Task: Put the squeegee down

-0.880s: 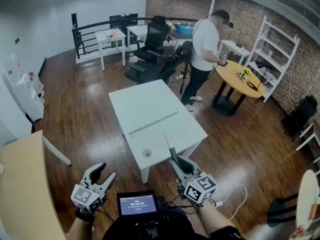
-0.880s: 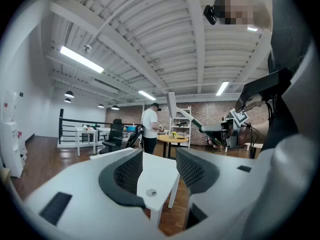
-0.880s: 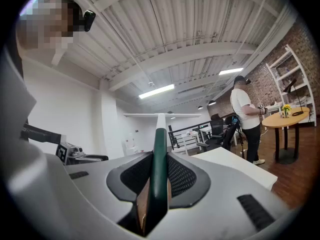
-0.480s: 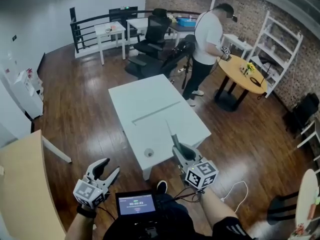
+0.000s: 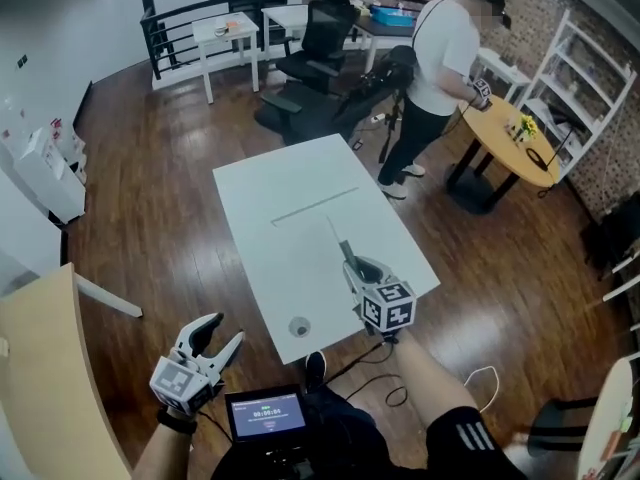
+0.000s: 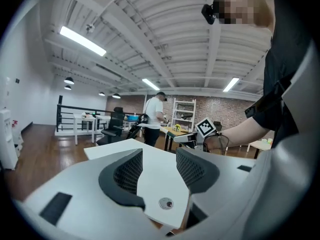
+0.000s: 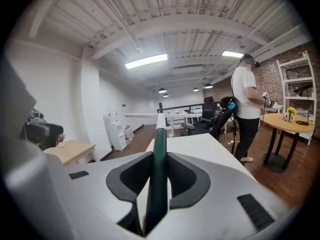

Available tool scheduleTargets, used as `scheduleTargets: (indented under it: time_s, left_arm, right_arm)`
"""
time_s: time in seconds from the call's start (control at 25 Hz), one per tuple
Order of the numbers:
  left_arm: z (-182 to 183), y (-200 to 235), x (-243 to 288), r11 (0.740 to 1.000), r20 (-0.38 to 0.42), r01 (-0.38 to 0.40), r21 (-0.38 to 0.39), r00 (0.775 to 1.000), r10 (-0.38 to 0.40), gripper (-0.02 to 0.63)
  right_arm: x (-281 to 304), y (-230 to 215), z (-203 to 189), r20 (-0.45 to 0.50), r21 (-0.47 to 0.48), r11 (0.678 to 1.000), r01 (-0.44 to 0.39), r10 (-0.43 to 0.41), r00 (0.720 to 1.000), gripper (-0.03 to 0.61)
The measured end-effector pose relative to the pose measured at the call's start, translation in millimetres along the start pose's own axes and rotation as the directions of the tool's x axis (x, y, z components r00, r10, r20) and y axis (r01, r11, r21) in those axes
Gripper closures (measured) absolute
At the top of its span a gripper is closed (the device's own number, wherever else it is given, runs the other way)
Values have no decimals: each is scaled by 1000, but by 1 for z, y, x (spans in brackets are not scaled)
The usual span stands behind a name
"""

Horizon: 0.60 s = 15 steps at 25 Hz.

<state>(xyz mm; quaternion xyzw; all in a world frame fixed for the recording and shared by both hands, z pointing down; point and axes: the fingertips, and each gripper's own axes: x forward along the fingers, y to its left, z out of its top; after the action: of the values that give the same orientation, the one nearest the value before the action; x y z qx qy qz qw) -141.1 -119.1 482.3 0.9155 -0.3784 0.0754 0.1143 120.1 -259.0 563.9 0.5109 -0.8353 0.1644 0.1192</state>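
Wood-floored room, white table [image 5: 258, 193] in centre. Right gripper [image 5: 356, 264] over table's near right part, jaws clamped on squeegee [image 5: 336, 236] by dark green handle; blade lies ahead, across tabletop middle. Left gripper [image 5: 222, 331] off table's near edge, jaws apart, empty. Person [image 5: 440, 58] stands beyond table.

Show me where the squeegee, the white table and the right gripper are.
squeegee [image 7: 159, 144], right gripper view, on its dark green handle.
white table [image 5: 265, 183], head view, on the bare top towards its far left corner.
right gripper [image 5: 350, 263], head view, midway between its fingertips.
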Motion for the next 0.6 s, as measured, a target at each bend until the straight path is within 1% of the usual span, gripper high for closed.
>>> scheduleTargets:
  time_s: [0.12,0.2,0.4,0.56,0.6]
  left_arm:
    - [-2,26,50,1000,-17,-13,-18,1000,13,399]
    - [-4,40,79,999,-36,-24,-38,999,23,399]
    - [-24,68,140,993,-88,-55,-102,995,46,399]
    - [-52,94,179,991,-127,-79,-105,990,65,399]
    - [-53,98,189,990,-128,-80,-113,990,66,399]
  right_arm:
    - [70,-48,-19,-91,28,1000,3,0,996,459]
    - [111,-73,-34,-157,36,999,0,5,988,460]
    - [195,-113,-78,-280,38,999,-2,13,960,460]
    - [245,-142,-111,-359,27,1000,2,8,933,460]
    - [255,-149,-119,-380,16,1000,5,2,925,460]
